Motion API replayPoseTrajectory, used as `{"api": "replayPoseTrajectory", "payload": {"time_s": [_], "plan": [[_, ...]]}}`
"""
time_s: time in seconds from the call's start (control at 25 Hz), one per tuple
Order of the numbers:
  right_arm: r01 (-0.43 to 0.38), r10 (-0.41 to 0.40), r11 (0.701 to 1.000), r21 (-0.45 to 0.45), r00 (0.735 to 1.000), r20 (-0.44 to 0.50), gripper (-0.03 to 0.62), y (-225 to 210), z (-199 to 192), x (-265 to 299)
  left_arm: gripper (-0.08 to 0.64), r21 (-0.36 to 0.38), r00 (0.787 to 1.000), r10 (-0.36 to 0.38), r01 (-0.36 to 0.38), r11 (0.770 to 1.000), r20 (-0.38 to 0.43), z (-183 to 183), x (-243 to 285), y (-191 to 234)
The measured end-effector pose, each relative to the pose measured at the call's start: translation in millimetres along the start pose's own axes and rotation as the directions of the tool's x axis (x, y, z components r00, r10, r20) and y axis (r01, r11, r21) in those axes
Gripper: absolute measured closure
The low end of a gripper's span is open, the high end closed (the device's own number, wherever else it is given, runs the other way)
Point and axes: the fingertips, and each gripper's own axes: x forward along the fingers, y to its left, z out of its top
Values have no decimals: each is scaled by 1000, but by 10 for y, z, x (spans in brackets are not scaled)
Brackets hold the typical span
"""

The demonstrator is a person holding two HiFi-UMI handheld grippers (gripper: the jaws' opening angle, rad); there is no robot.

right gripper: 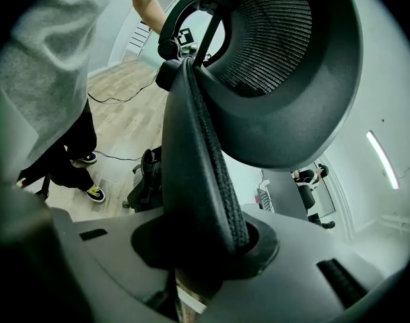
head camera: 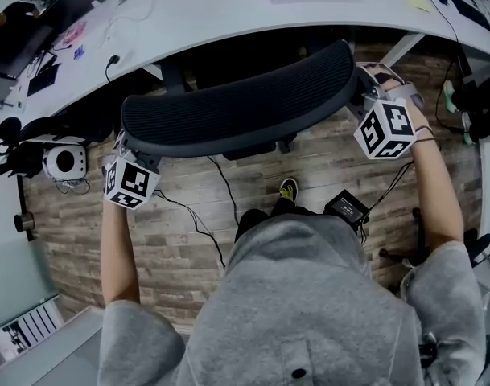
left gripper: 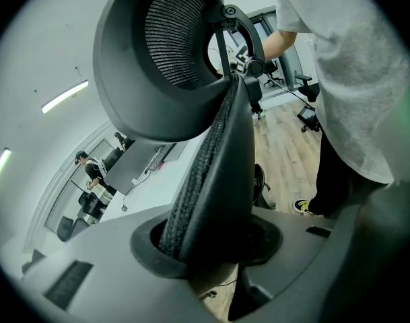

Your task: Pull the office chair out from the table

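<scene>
- The office chair (head camera: 236, 111) stood close against the curved white bench (head camera: 228, 18). Its mesh backrest (head camera: 253, 95) lay along the bench's near edge, and the seat was hidden underneath, so it looked not yet drawn clear.
- The left gripper (head camera: 124, 149) sat at the left end of the backrest and the right gripper (head camera: 364, 83) at the right end. Taking both ends probably let the pull run straight, without the chair swivelling.
- In the left gripper view, the jaws were clenched on the backrest's padded rim, which ran up out of the throat between them. They pressed on it from both sides.
- The right gripper view showed the same on the other side: the jaws were clamped across the rim's thickness, with the mesh curving away above.
- The rim was likely chosen because it is the only part of the chair thin enough for jaws to span. It is also stiff enough to carry a pull down to the base.
- Both grippers reached forward and down from a person (head camera: 309, 296) standing directly behind the chair, with arms about level. That put the body in line with the way the chair had to travel.
- A shoe (head camera: 288, 189) and loose cables (head camera: 220, 187) lay on the wooden floor (head camera: 172, 248) behind the chair. I judged that the chair's base could catch on the cables on the way back.
</scene>
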Motion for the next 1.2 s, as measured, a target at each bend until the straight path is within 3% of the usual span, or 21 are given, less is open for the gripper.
{"api": "replayPoseTrajectory", "payload": {"time_s": [0.48, 1.2], "plan": [[-6, 7, 1000, 8, 1000, -16, 465, 168, 68, -105, 417, 9, 1000, -2, 2, 1000, 4, -32, -114, -145], [-7, 8, 1000, 25, 999, -34, 466, 830, 340, -658, 416, 15, 1000, -2, 2, 1000, 21, -37, -656, -772]]}}
